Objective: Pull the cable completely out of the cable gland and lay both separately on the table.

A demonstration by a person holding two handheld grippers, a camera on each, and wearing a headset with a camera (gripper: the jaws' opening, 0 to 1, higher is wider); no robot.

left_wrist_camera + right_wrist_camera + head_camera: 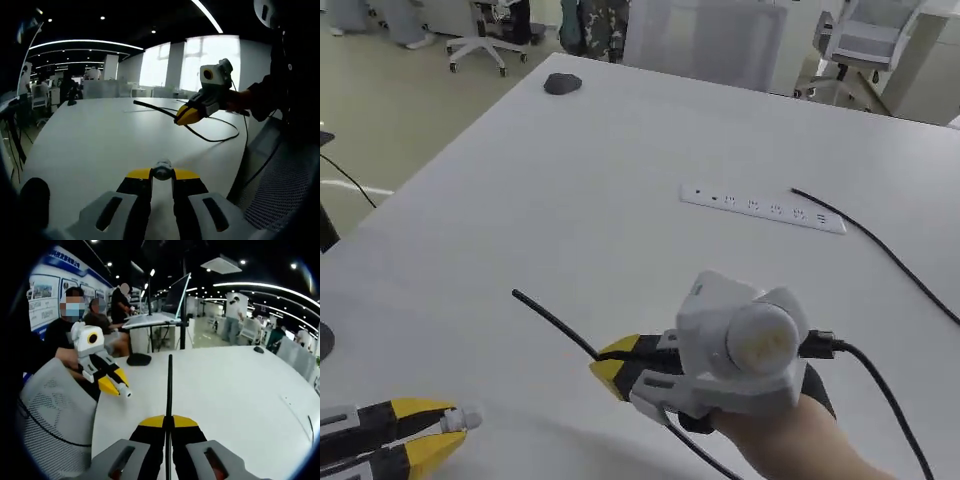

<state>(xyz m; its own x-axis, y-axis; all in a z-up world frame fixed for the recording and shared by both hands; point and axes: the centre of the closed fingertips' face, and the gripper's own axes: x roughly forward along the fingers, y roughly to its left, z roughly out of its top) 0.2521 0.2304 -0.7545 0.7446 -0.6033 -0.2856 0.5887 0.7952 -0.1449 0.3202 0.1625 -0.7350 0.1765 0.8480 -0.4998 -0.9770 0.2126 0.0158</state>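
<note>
Head view: right tongs [605, 366] pinch the black cable [555, 322] by the desk's [570, 200] near edge. The left tongs [452, 428], at the near-left corner, clamp the cable gland [466, 420], apart from the cable. Left gripper view: open desk surface lies ahead of the pinched gland. Right gripper view: the cable points straight forward over open desk.

This is an open-plan office. A broad white table [570, 200] carries a white multi-socket power strip [762, 208], and white wheeled office chairs [485, 45] line the head view's top edge. The right gripper view has an open laptop on a black stand [175, 296] at upper centre, blue-and-white wall display boards [52, 287] at upper left, and long ceiling light strips [260, 287] at upper right.
</note>
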